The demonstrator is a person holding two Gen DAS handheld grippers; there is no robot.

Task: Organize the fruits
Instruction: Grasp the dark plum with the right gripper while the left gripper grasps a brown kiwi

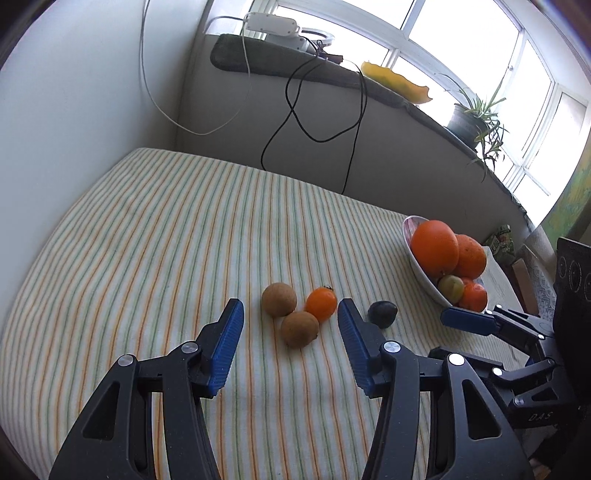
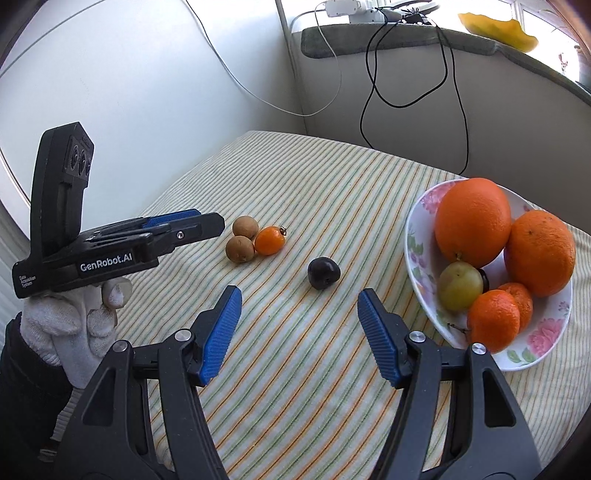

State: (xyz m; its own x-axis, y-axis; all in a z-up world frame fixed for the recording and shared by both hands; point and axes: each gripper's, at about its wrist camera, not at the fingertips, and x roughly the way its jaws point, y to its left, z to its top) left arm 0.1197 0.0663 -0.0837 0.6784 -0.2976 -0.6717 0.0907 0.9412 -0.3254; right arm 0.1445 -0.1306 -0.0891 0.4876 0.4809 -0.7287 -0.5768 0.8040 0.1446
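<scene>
Two brown round fruits, a small orange fruit and a dark plum lie on the striped cloth. My left gripper is open and empty, hovering just short of the brown fruits. A floral bowl at the right holds two big oranges, a green fruit and tangerines. My right gripper is open and empty, just short of the plum. The brown fruits and orange fruit lie farther left.
White walls close the far and left sides. A windowsill carries a white device, a yellow dish and a potted plant. Black and white cables hang down to the table's far edge.
</scene>
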